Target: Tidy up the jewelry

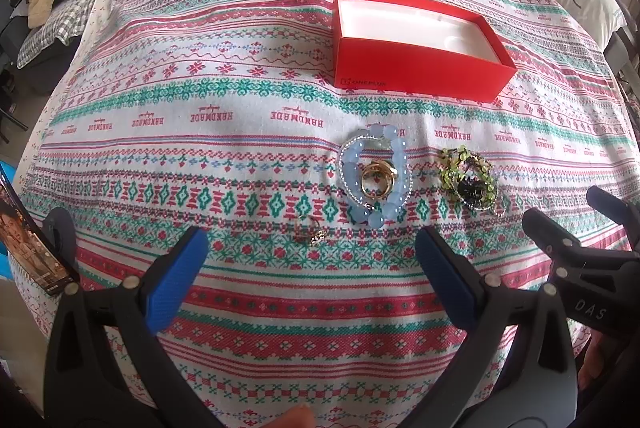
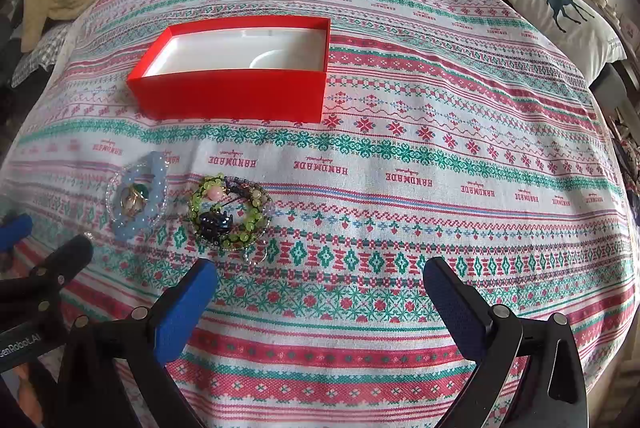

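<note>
I am holding both tools low over the patterned bedspread point(image 1: 168, 156) with nothing in either: the left gripper point(image 1: 308, 268) is standing with its blue pads wide apart, and the right gripper point(image 2: 320, 292) is spread just as wide. In the left view the blue bead bracelet point(image 1: 376, 174) is lying at about twelve o'clock from my pads, near them, with a gold ring point(image 1: 378, 180) resting inside its loop and a thin sparkly chain running around it. The green bead bracelet point(image 1: 468, 176) is sitting at one o'clock, just beside the blue one, with a dark clip-like piece on top of it. A small earring point(image 1: 310, 234) is lying closest, almost between my pads. The red box point(image 1: 420, 44) is waiting open and empty further out at one o'clock, well apart from the pile. I am judging all of this light, loose and slippery; the strung beads will sag and roll, so I am planning to pinch across one side of a loop, not the whole ring. The earring looks fiddly on soft cloth, which may bunch up under the pads.
</note>
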Tool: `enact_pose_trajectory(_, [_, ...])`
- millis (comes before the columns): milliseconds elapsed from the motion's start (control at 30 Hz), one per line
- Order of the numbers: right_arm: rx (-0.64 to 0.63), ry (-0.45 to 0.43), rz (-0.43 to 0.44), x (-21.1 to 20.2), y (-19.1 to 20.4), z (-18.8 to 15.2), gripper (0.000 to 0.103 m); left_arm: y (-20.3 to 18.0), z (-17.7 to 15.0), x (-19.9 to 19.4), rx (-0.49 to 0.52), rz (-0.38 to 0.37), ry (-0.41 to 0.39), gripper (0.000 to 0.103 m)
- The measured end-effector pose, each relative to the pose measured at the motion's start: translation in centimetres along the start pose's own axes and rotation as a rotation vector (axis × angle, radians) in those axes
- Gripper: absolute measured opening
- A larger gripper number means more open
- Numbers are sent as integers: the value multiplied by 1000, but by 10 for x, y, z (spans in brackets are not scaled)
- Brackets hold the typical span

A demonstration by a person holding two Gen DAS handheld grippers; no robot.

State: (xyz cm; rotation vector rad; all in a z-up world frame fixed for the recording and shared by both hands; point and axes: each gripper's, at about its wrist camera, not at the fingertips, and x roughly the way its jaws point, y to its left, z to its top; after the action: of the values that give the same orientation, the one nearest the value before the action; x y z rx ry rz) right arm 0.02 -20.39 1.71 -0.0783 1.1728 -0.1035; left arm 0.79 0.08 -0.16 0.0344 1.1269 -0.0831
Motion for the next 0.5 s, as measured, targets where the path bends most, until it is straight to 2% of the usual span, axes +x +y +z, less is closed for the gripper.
enact_pose_trajectory(500, [-4, 12, -25, 1, -7, 7, 103, -5, 9, 2, 71, 16, 22, 103])
